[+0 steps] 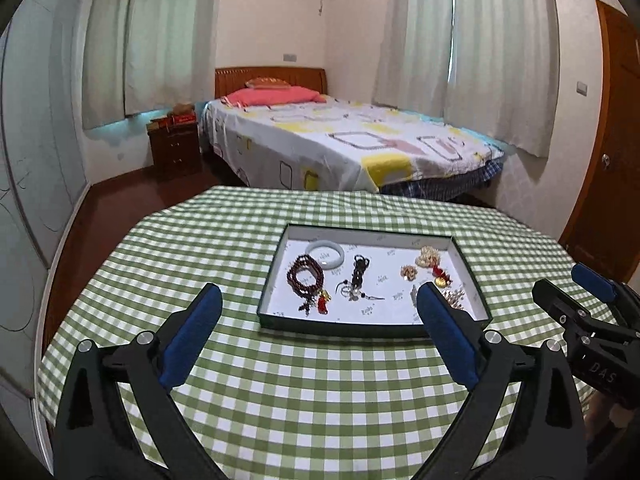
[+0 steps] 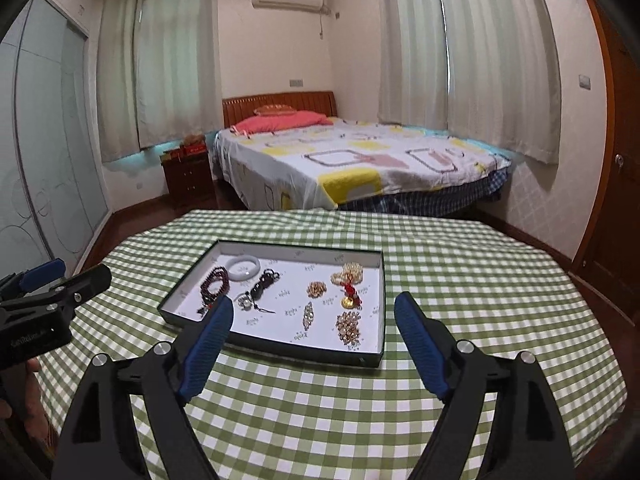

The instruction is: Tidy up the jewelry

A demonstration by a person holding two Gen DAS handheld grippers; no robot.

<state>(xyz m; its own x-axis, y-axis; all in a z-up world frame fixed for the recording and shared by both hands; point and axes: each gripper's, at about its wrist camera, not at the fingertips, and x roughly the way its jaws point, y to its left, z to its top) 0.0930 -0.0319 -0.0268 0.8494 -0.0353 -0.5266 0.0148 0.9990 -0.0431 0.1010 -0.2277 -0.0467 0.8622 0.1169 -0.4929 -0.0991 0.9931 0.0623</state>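
Green-checked cloth (image 1: pixel 304 400) is spread under the tray (image 1: pixel 372 330) of jewelry (image 1: pixel 306 276); both the left gripper (image 1: pixel 320 304) and right gripper (image 2: pixel 314 308) are held spread and empty; brooches (image 2: pixel 348 326) hidden in the left view are shown in the right.

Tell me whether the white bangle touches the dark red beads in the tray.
Apart. The right wrist view shows white tray floor between the bangle and the red beads; the left wrist view agrees.
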